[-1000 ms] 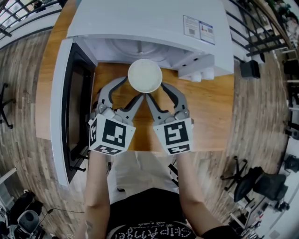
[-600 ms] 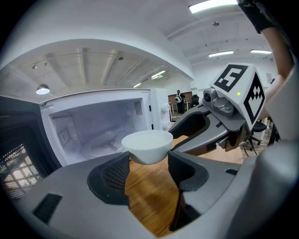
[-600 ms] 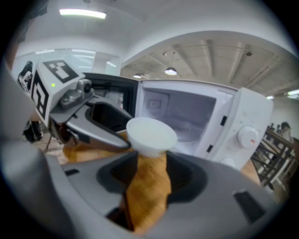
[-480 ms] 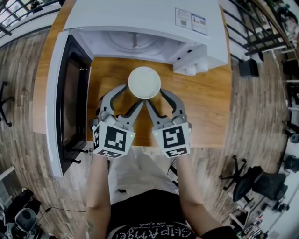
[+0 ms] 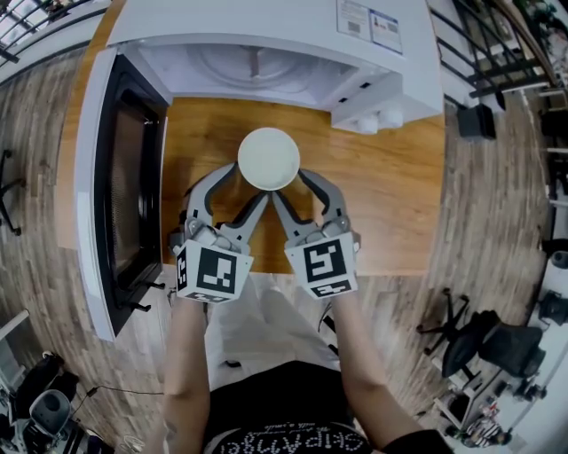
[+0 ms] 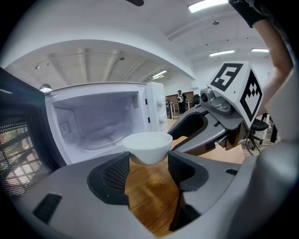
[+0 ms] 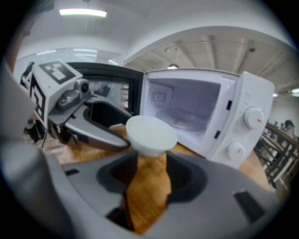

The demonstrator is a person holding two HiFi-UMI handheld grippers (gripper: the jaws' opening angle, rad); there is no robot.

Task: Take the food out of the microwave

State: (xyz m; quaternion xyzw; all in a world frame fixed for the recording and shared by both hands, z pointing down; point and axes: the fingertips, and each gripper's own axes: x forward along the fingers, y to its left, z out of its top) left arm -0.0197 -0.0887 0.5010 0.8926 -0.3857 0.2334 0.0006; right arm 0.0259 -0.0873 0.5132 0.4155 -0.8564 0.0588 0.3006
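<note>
A white bowl [image 5: 269,159] hangs over the wooden table [image 5: 390,195], in front of the white microwave's [image 5: 266,27] open mouth. My left gripper [image 5: 240,184] clasps its left side and my right gripper [image 5: 293,186] its right side. In the left gripper view the bowl [image 6: 147,145] sits wedged between the two dark pads [image 6: 116,170], with the right gripper's marker cube behind it. The right gripper view has the bowl [image 7: 150,134] at the jaw tips too. What the bowl holds cannot be made out.
The microwave door [image 5: 115,177] is swung wide open at the left, alongside my left gripper. The cavity with its glass turntable [image 5: 257,64] has nothing in it. Two knobs [image 5: 377,115] stick out at the right front. The table's near edge runs just under my grippers.
Both grippers have drawn the bowl back from the microwave's mouth toward the person, over the table. The grip on it is unchanged.
</note>
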